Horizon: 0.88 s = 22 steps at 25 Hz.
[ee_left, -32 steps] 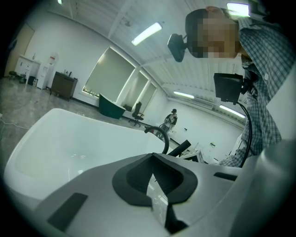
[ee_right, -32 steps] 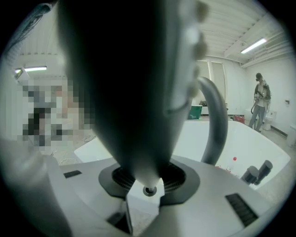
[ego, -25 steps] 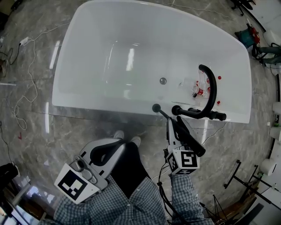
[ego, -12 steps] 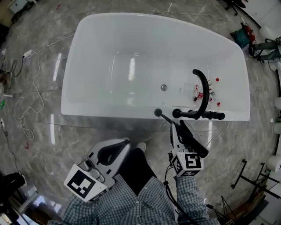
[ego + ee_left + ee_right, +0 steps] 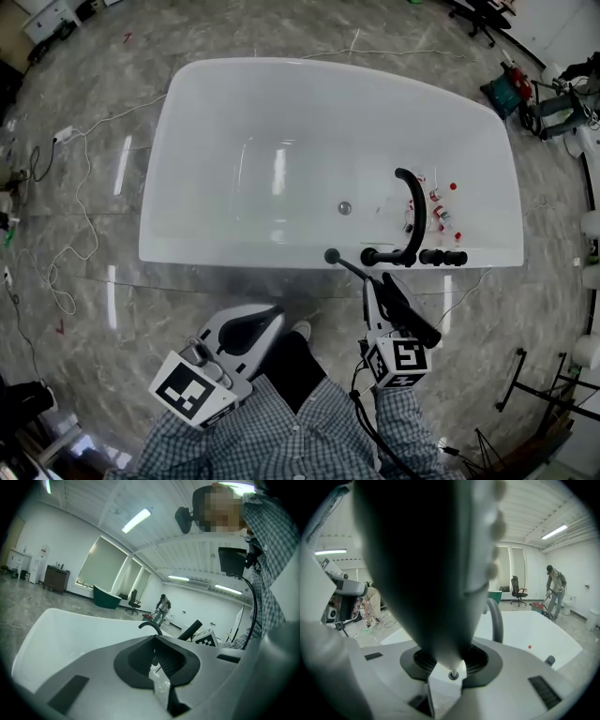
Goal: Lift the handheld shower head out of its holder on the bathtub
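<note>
Shower head [image 5: 405, 307] clamped in the right hand-held gripper [image 5: 372, 281], beside the tub fittings

In the head view the white bathtub [image 5: 281, 75] fills the 12 o'clock half of the picture, standing on a grey marbled floor [image 5: 84, 291]. On its near rim, at about 4 o'clock from the drain [image 5: 345, 207], sits a row of black fittings [image 5: 436, 257]. A curved black spout [image 5: 412, 211] arches from them over the basin. Which fitting is the holder I cannot tell.

The right hand-held gripper is at 6 o'clock of those fittings, its jaws closed on the shower head. The thick black handle lies back over the gripper toward the marker cube [image 5: 403, 361]. A thin neck with a small round end reaches out at 10 o'clock to the tub's near rim, just beside the leftmost fitting and apart from it. In the right gripper view the dark body fills the space between the jaws.

The left hand-held gripper [image 5: 267, 317] hangs at 9 o'clock of the right one, over the floor. Its jaws stand apart and hold nothing. Small red bits [image 5: 453, 186] lie in the tub at 3 o'clock of the spout.
</note>
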Tool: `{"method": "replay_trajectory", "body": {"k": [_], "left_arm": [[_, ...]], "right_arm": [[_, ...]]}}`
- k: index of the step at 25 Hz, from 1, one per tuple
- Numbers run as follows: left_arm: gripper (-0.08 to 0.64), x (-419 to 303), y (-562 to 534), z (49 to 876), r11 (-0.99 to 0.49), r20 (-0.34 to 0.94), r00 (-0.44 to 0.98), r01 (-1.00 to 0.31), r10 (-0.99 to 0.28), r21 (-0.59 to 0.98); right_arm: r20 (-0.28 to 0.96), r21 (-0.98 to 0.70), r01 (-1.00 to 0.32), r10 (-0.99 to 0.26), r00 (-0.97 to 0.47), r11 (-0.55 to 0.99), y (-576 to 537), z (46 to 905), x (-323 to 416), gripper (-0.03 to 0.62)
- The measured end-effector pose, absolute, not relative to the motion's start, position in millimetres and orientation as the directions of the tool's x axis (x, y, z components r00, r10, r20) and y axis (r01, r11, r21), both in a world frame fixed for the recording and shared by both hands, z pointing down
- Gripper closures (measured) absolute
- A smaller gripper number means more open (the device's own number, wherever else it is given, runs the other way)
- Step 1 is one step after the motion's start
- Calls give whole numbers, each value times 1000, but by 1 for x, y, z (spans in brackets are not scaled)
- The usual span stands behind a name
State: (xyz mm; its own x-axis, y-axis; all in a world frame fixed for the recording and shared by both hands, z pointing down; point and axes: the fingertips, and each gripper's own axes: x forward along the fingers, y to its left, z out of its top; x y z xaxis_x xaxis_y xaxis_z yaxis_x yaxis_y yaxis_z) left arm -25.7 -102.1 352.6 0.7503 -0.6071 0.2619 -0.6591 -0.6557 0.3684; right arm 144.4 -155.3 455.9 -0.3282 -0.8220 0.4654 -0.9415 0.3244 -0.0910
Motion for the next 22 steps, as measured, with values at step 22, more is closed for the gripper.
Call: {"method": "replay_trajectory", "body": {"k": [22], "left_arm": [[554,2,-109,304,-740,193,811,-584,-553,333]], "right_arm": [[380,-46,-954,-878,-292,298,-132,374,165,466]]}}
